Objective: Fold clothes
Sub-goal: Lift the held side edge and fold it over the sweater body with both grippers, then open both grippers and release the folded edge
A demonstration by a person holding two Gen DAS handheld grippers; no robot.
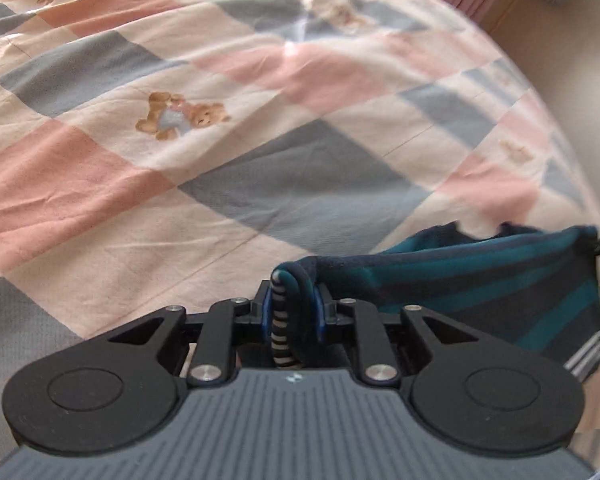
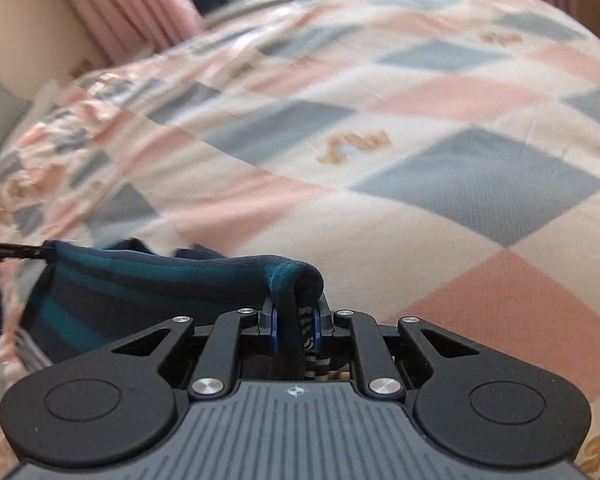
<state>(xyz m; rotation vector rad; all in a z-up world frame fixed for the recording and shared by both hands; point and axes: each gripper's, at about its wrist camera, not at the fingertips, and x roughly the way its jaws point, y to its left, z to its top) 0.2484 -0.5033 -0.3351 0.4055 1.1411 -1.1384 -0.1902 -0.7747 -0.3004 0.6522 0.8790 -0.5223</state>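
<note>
Plainly, left claw [image 1: 291, 308] and right claw [image 2: 295, 320] each pinch the teal-and-navy striped knit garment [image 1: 480, 280], seemingly stretched between them above the pink, grey and cream checked bed quilt [image 1: 179, 160] at twelve o'clock.

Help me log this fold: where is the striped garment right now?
The striped garment hangs stretched between the left gripper and right gripper, each clamping one end, above the checked bedspread.

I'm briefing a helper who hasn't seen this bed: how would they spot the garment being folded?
On the pink, grey and cream checked quilt, find the striped garment, stretched between both grippers. It alone is dark: teal and navy bands.
</note>
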